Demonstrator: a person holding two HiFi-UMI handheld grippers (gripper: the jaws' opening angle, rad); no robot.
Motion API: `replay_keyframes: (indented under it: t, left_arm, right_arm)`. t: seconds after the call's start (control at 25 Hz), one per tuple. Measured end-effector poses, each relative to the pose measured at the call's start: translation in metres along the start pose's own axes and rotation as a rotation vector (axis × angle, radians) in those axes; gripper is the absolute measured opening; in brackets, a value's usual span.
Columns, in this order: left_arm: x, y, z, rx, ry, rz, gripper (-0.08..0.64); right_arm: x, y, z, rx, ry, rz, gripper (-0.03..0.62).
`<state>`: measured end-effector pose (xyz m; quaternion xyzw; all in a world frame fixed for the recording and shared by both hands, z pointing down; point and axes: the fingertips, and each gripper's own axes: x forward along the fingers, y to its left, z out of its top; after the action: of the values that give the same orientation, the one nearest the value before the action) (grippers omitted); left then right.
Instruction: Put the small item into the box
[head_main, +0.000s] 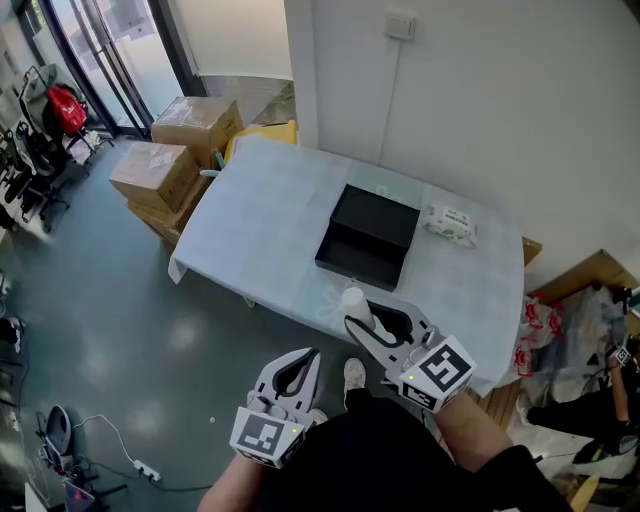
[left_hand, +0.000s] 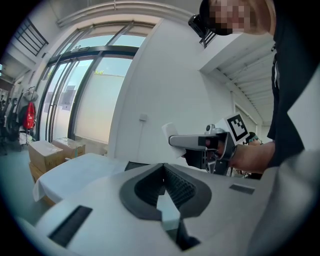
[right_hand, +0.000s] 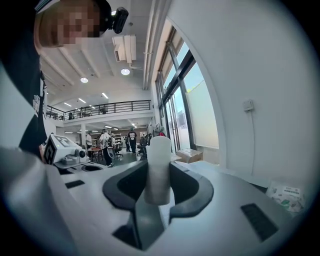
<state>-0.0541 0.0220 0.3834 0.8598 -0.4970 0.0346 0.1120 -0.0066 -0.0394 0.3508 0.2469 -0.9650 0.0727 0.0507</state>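
Right gripper (head_main: 360, 318) clamped on white cylinder (head_main: 354, 303) — held just short of black box (head_main: 368, 238), near side | we judged it light, stiff, smooth; mid-body hold suited | left gripper (left_hand: 164, 172) closed, empty

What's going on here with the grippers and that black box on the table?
A person holds a gripper in each hand. The right gripper is clamped on a small white cylinder, by the near edge of the table and short of the open black box. The left gripper is shut and empty, off the table.
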Motion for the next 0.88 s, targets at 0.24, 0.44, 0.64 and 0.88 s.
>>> replay_keyframes:
  t: [0.24, 0.44, 0.64, 0.88]
  left_arm:
    - [0.049, 0.012, -0.003, -0.001, 0.036, -0.001, 0.006]
    - [0.086, 0.017, -0.003, 0.004, 0.053, -0.008, 0.006]
    - [0.118, 0.023, -0.004, 0.001, 0.078, -0.001, 0.007]
    - [0.151, 0.040, -0.013, -0.015, 0.110, 0.012, 0.006]
  right_arm:
    - [0.020, -0.064, -0.003, 0.020, 0.020, -0.009, 0.139]
    - [0.036, -0.111, -0.012, 0.033, 0.053, -0.014, 0.140]
    - [0.052, -0.152, -0.020, 0.034, 0.087, -0.011, 0.140]
    - [0.081, -0.193, -0.049, 0.010, 0.166, -0.004, 0.139]
